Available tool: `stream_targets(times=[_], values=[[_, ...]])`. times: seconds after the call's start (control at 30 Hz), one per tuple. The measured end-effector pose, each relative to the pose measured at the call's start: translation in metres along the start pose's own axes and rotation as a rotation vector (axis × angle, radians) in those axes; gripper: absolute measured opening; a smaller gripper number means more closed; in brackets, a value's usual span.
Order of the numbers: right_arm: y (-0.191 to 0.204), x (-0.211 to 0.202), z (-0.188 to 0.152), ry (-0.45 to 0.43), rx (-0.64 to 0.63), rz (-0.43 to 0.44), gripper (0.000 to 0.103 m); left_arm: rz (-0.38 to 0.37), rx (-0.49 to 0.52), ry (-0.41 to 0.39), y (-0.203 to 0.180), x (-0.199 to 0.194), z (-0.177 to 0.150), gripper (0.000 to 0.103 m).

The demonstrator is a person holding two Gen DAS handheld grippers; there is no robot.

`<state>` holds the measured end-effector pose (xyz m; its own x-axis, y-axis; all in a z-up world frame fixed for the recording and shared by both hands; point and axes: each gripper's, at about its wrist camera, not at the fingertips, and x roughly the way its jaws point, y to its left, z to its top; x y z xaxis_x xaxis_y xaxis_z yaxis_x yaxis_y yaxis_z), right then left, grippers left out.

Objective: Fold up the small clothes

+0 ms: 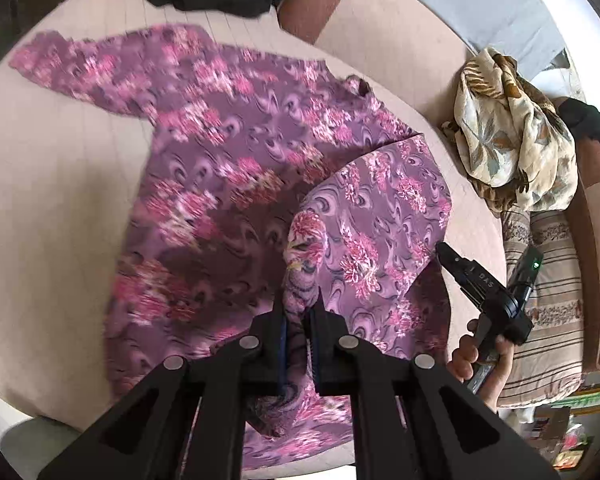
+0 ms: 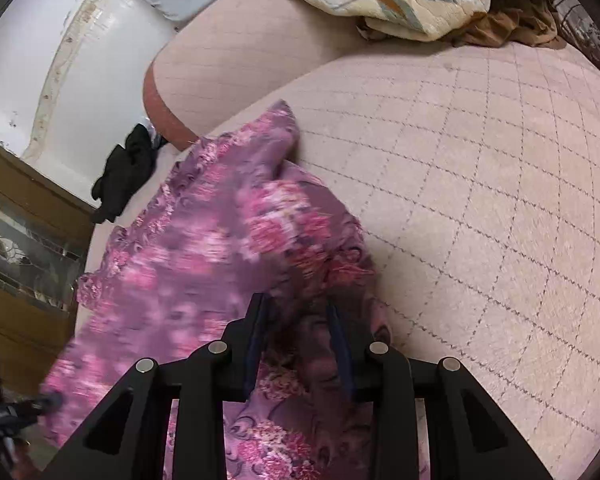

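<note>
Purple floral garment (image 1: 228, 152) lies spread on the pink quilted bed cover (image 1: 60, 200), one corner lifted. L gripper (image 1: 298, 312) is clamped on that gathered fold. Only the L view shows the R tool whole, w/ a hand (image 1: 482, 364) round its grip, a green light and lettering that reads "DAS" upside down. R view: R gripper (image 2: 300, 312) has its fingers apart w/ cloth between; can't tell if pads press it. One beige leaf-print cloth (image 1: 512, 140), one black garment (image 2: 124, 172), one striped pillow (image 1: 548, 312).

Quilted pink bed (image 1: 60, 184) under purple floral garment (image 1: 236, 152).
</note>
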<state>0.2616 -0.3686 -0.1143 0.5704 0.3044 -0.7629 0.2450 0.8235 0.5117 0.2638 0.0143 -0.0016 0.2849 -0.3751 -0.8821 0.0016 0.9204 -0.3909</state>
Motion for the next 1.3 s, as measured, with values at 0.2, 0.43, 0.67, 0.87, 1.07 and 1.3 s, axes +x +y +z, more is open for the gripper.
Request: stream_targets(times=[0.2, 0.43, 0.67, 0.87, 1.07, 1.3], values=[[0.004, 0.013, -0.001, 0.025, -0.034, -0.058, 0.035, 0.205, -0.003, 0.096, 0.032, 0.043, -0.001, 0.013], [0.002, -0.006, 0.007, -0.021, -0.03, -0.096, 0.049, 0.297, 0.01, -0.075, 0.025, 0.012, 0.006, 0.064], [-0.001, 0.003, 0.052, 0.073, -0.099, -0.124, 0.062, 0.031, 0.143, -0.085, -0.055, 0.009, 0.058, 0.083], [-0.051, 0.015, 0.06, 0.109, 0.17, 0.091, 0.059, -0.022, 0.212, 0.03, -0.134, 0.099, 0.13, 0.085], [-0.044, 0.006, 0.067, 0.161, -0.056, 0.009, 0.056, 0.007, 0.212, 0.156, -0.186, 0.196, 0.189, 0.085], [-0.012, 0.035, 0.052, 0.206, -0.318, -0.112, 0.047, 0.006, 0.204, 0.209, -0.212, 0.246, 0.204, 0.085]])
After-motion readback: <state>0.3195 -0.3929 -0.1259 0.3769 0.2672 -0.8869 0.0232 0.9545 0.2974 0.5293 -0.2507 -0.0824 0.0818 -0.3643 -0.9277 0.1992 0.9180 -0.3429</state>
